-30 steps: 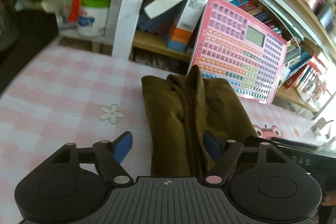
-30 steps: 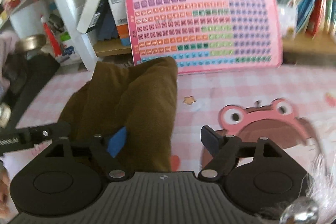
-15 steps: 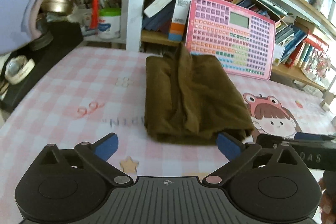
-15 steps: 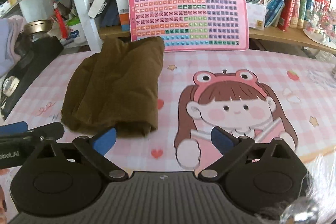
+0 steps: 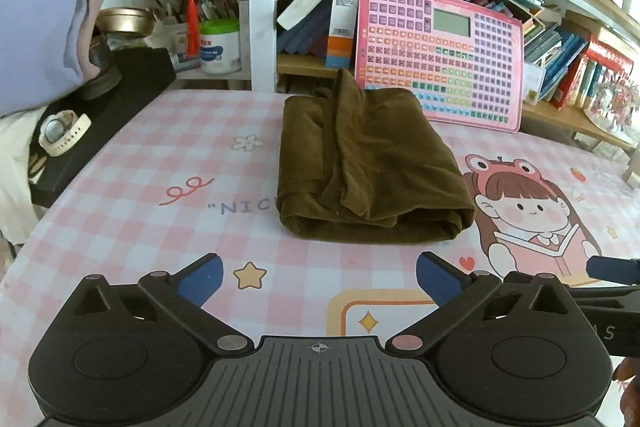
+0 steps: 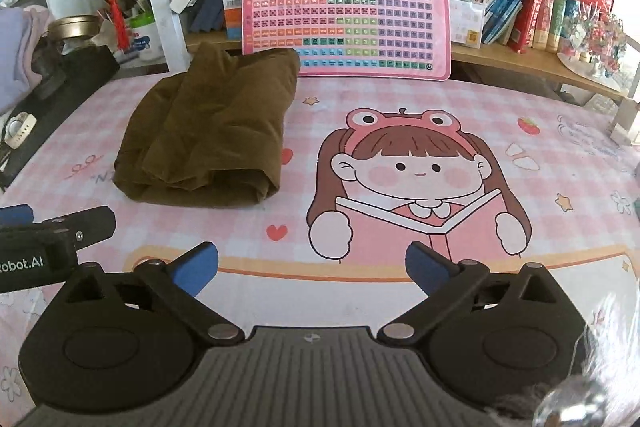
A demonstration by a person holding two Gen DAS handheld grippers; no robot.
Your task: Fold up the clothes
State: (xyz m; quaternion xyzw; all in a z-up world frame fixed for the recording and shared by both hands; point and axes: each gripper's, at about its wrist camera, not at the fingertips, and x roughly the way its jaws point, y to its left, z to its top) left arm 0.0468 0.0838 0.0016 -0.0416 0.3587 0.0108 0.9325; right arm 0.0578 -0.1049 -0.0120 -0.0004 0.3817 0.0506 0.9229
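We read the following markings only.

1. On the pink checked mat (image 5: pixel 132 183) covering the desk, the left wrist view shows the quoted letters "NIC" in grey-blue, running up to the left edge of the brown folded garment (image 5: pixel 368 163), which hides the rest of the word.
2. On the black body of the left tongs (image 6: pixel 44 255), at the left edge of the right wrist view, we read "Robot.AI" in white; any leading characters are cut off.
3. The pink key chart (image 6: pixel 346 15) behind the garment carries rows of small letters, too small to read reliably.

Book spines and jar labels are illegible.
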